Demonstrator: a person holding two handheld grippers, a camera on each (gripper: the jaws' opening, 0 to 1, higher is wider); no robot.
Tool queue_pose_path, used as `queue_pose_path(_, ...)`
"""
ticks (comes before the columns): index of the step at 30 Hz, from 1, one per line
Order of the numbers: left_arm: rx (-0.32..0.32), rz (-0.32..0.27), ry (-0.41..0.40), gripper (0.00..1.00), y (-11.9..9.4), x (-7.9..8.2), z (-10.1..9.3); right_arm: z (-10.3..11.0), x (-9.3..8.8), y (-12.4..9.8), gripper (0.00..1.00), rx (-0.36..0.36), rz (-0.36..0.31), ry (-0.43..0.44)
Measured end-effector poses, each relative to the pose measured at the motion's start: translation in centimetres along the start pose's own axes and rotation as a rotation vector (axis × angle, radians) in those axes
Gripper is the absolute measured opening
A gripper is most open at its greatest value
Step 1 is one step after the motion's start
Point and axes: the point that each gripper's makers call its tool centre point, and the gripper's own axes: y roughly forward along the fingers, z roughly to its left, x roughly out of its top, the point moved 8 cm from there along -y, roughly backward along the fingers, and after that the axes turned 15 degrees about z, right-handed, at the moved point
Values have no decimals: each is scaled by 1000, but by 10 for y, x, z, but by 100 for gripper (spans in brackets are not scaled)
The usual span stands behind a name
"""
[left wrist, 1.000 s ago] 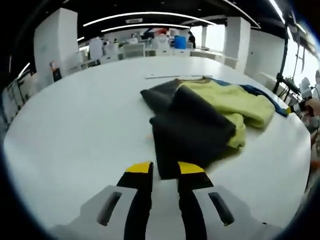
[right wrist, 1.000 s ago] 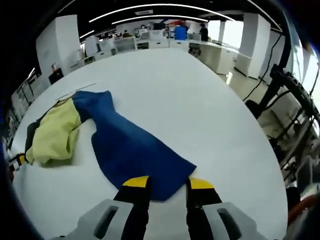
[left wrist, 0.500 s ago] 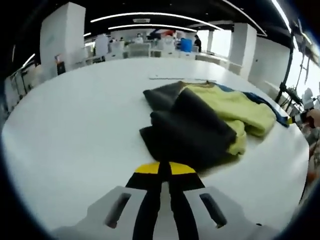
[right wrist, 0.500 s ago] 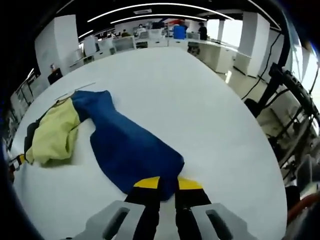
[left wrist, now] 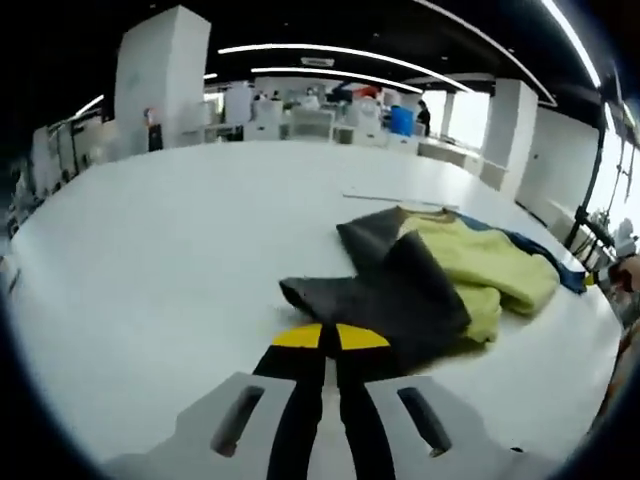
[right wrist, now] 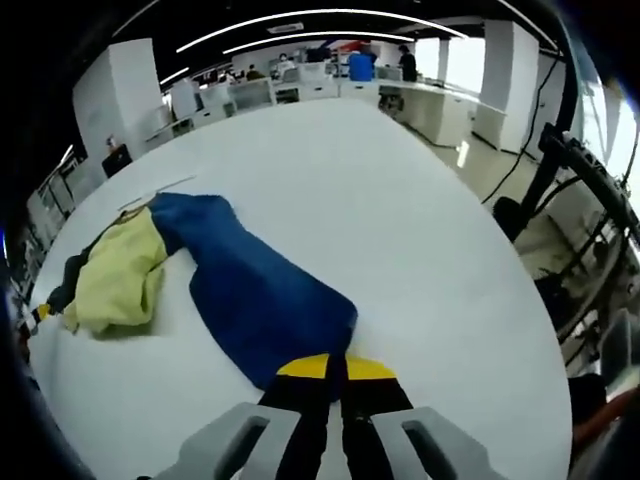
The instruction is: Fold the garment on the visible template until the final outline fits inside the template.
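Observation:
A crumpled garment lies on the white table [left wrist: 150,250]. Its dark grey part [left wrist: 395,295] reaches toward my left gripper [left wrist: 329,338], which is shut on the grey edge. The yellow-green body [left wrist: 475,265] is bunched behind it, with a blue strip [left wrist: 545,262] at the far side. In the right gripper view the blue part [right wrist: 265,300] stretches across the table [right wrist: 420,230] to my right gripper [right wrist: 334,367], shut on its near end. The yellow-green bunch [right wrist: 120,280] lies at the left. A thin pale strip [left wrist: 395,199] lies on the table beyond the garment.
The table's curved edge [right wrist: 520,330] runs close on the right, with dark stands [right wrist: 570,190] on the floor beyond it. White desks and pillars [left wrist: 160,80] fill the room behind. A hand [left wrist: 630,275] shows at the right edge of the left gripper view.
Both grippers went from open around the cloth edges to shut on them. The grey edge has been drawn out toward the left gripper, and the left view has shifted.

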Motion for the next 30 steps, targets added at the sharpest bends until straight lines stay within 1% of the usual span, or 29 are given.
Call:
queue_pose_path(1,17,-10,-4,0,-4,3,2,-2,1,-2,0,-2,-2,-5)
queue_pose_path(2,29,-31,-8,0,-9,6,5,-5,3,-5,0,-2,-5,-6)
queue_pose_path(5,48,-59,-27,0,-17,11,15,-10,8,-10,0,12,-20,-4)
queue_pose_path(9,86,-53,-27,0,-18,10,30,-17,14,-14,0,-8,-30,-31)
queue_pose_path(12,91,-50,-35,0,-14,10,40,-20,19,-15,0,-8,-36,-55)
queue_pose_path(13,100,-51,-38,0,-12,10,47,-21,21,-15,0,-15,-36,-63)
queue_pose_path(15,120,-39,-43,0,-8,8,56,-24,24,-14,0,-25,-35,-68)
queue_pose_path(18,158,-2,-36,0,-3,5,70,-29,29,-13,0,-28,-42,-59)
queue_pose_path(21,159,-11,-76,0,-4,5,79,-34,33,-12,0,-41,-42,-54)
queue_pose_path(23,202,4,-51,0,-3,4,87,-37,36,-11,0,-46,-39,-48)
queue_pose_path(24,209,6,-43,0,-3,4,89,-38,37,-11,0,-52,-35,-51)
queue_pose_path(25,229,19,-32,0,-3,3,92,-39,38,-10,0,-57,-31,-50)
queue_pose_path(28,259,47,-29,0,-2,1,100,-44,40,-7,0,-68,-23,-54)
queue_pose_path(29,295,70,-27,0,-3,-1,105,-45,40,-6,0,-69,-21,-52)
queue_pose_path(30,310,78,-26,0,-3,-2,108,-47,40,-5,0,-72,-14,-49)
